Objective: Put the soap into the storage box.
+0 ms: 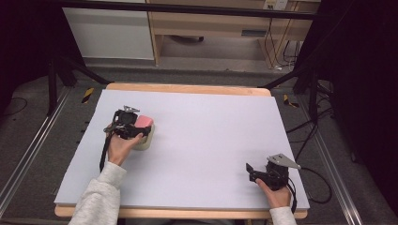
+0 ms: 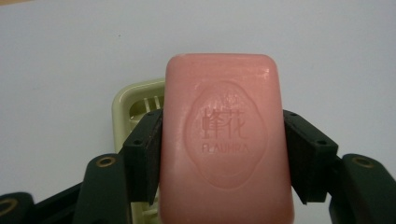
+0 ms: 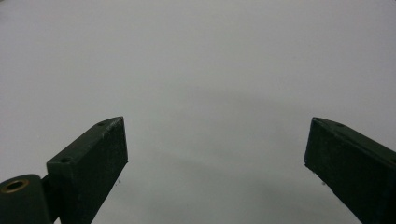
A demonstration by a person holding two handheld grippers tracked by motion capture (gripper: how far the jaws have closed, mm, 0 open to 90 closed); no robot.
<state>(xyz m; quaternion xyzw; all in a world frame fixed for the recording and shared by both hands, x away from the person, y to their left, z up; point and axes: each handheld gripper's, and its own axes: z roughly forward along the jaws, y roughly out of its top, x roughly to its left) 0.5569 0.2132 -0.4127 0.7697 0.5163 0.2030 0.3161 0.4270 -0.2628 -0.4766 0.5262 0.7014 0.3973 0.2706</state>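
A pink bar of soap (image 2: 226, 140) with an embossed oval mark is clamped between the two black jaws of my left gripper (image 2: 223, 154), which is shut on it. Below and behind the bar lies a cream soap dish (image 2: 133, 105) with slots in its floor, partly hidden by the bar. From above, the soap (image 1: 144, 121) and the dish (image 1: 145, 140) sit at the left of the table under my left gripper (image 1: 136, 125). My right gripper (image 1: 251, 169) rests near the front right edge; in its own view its jaws (image 3: 215, 154) stand wide apart over bare table.
The pale grey table top (image 1: 202, 136) has a wooden rim. Black frame legs (image 1: 61, 70) stand at both far corners, cables (image 1: 309, 136) trail off the right side, and a wooden cabinet (image 1: 211, 23) stands beyond.
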